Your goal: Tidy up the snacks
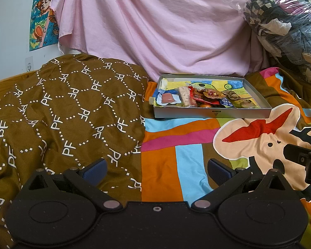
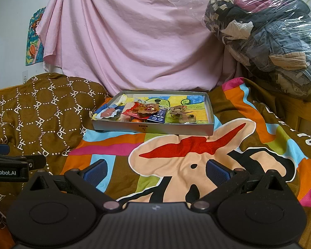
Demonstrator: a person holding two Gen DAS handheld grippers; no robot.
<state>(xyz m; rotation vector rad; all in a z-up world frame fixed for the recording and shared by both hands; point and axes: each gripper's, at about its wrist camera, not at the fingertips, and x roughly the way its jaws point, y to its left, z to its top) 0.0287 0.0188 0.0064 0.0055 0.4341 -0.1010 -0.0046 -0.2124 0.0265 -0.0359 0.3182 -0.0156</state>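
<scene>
A shallow grey cardboard tray (image 1: 213,113) (image 2: 153,128) lies on the bed with a pile of snacks (image 1: 199,98) (image 2: 147,112) inside: a pink jelly cup (image 1: 167,98) (image 2: 107,113), a pale bar (image 1: 184,95), red and blue wrappers, a small orange ball. My left gripper (image 1: 156,169) is open and empty, well short of the tray. My right gripper (image 2: 155,171) is open and empty, also well in front of the tray. Each gripper's side shows at the edge of the other's view.
A brown patterned quilt (image 1: 62,112) (image 2: 41,112) is bunched at the left. A colourful bedsheet (image 1: 176,145) (image 2: 186,151) covers the bed. A pink cloth (image 1: 155,25) hangs behind. A clear bag of clothes (image 1: 284,22) (image 2: 269,39) sits at the back right.
</scene>
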